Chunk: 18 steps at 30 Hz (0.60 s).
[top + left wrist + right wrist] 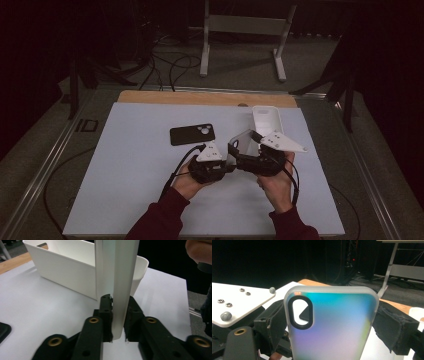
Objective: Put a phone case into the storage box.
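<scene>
High view, where the work sits: both grippers meet near the middle of the white tabletop (125, 165), the left gripper (231, 150) and the right gripper (252, 145) facing each other with a pale phone case (243, 141) standing between them.
High view, other things: a black phone case (192, 134) lies flat just beyond the left hand; a white bin (266, 120) stands behind the right gripper, near the far edge.
Left gripper view, grip: the jaws are drawn in on the edge of the phone case (117, 290), which rises upright between them; the left pad touches it, while on the right I cannot tell whether the pad presses or only stands against it.
Left gripper view, backdrop: the white bin (75, 267) is close behind the case, open side up.
Right gripper view, grip: the frosted, iridescent phone case (332, 325) with its oval camera cutout is pinched across its width by this gripper's jaws, the foam pad at the right pressed on its edge.
Right gripper view, other hand: the left gripper's grey plate (237, 305) shows just beside the case.
Doing it well, my judgement: this looks like a hand-over or a steadying hold, so one gripper should stay firm until the other is squarely seated.
Doing it well, risk: a thin case may flex or twist if both squeeze off-centre; keep it upright and clear of the bin's wall.
</scene>
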### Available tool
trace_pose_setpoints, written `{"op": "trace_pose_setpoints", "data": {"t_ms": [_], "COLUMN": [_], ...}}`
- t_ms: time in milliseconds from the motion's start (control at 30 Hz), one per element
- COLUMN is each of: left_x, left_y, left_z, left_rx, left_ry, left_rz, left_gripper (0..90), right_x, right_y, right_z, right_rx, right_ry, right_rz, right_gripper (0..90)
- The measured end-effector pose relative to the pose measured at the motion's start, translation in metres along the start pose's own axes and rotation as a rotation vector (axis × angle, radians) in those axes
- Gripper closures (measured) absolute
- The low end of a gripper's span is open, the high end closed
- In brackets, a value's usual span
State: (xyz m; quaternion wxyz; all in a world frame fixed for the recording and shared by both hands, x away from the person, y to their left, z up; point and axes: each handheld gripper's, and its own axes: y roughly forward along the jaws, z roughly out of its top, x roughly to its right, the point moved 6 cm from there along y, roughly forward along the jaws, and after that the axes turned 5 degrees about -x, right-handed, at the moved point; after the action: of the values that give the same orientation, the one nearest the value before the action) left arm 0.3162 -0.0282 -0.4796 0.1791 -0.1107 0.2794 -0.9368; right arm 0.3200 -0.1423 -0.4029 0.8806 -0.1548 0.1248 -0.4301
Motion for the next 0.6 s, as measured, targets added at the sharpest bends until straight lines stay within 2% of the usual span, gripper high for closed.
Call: {"op": "trace_pose_setpoints", "data": {"t_ms": [167, 300, 433, 567, 600], "left_x": [-0.003, -0.012, -0.018, -0.023, -0.026], "left_y": [-0.004, -0.009, -0.018, -0.025, -0.028], "left_z": [-0.003, -0.003, -0.005, -0.007, -0.008], "left_rx": [0.004, 0.010, 0.020, 0.018, 0.017], "left_ry": [-0.012, -0.036, -0.048, -0.051, -0.054], "left_rz": [0.015, 0.058, 0.093, 0.143, 0.180], "left_gripper": [64.6, 53.1, 45.2, 36.5, 35.3], "right_x": [0.004, 0.005, 0.008, 0.011, 0.012], "right_y": [0.000, 0.000, 0.001, 0.002, 0.002], "right_z": [0.002, 0.004, 0.008, 0.012, 0.013], "right_rx": [0.005, 0.004, 0.005, 0.012, 0.011], "right_ry": [0.016, 0.016, 0.032, 0.033, 0.028], "right_rz": [-0.003, -0.004, 0.015, 0.004, -0.003], "right_gripper": [16.7, 16.6, 16.6, 16.6, 16.6]}}
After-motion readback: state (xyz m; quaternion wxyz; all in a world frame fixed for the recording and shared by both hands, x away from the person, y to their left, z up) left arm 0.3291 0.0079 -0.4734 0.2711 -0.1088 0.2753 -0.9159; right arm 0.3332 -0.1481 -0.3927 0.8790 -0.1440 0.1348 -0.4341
